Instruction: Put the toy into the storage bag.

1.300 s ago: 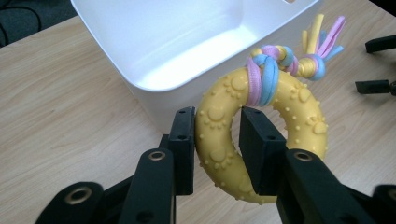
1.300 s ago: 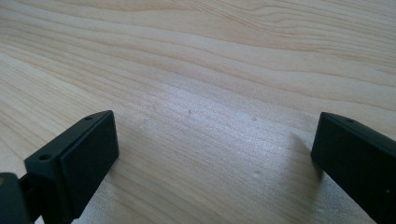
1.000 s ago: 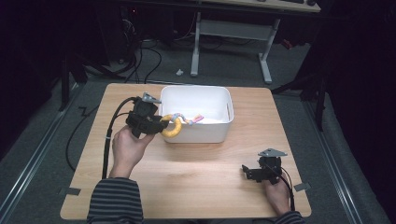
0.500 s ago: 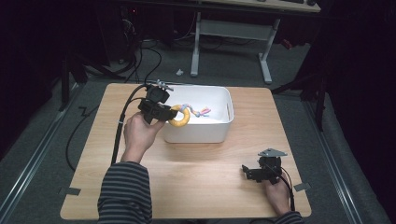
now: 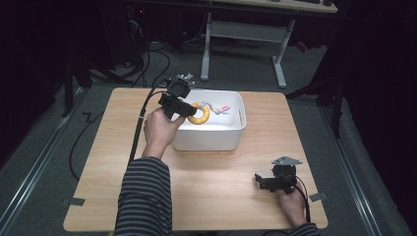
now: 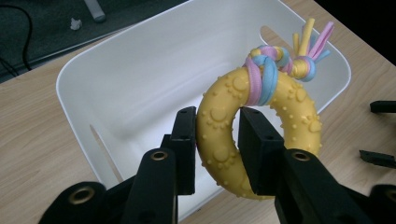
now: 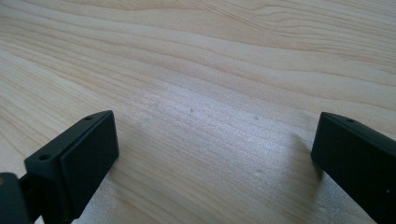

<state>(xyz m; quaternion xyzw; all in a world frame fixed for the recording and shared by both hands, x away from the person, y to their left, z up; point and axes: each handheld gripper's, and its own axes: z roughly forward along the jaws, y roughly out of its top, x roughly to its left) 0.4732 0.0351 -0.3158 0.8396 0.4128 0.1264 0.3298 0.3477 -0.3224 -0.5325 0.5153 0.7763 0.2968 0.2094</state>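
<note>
A yellow studded ring toy [image 6: 219,140] with a pink, blue and yellow rope knot tied on it hangs over the white bin [image 6: 140,79]. My left gripper [image 6: 217,140] is shut on the ring's near side, both pads pressing it. From above, the ring [image 5: 200,114] sits above the bin's left half [image 5: 231,142], held by the left gripper [image 5: 189,110]. My right gripper [image 5: 260,181] rests at the table's front right, jaws wide apart. In its own view the right gripper [image 7: 212,158] has only bare wood between its pads.
The wooden table [image 5: 113,147] has free surface left and in front of the bin. A desk frame and cables stand on the dark floor beyond the far edge. The left gripper's cable [image 5: 140,123] trails off the table's left side.
My left gripper has carried the ring toy rightward and slightly up, from the bin's left wall to above its inside. The right gripper has stayed put.
</note>
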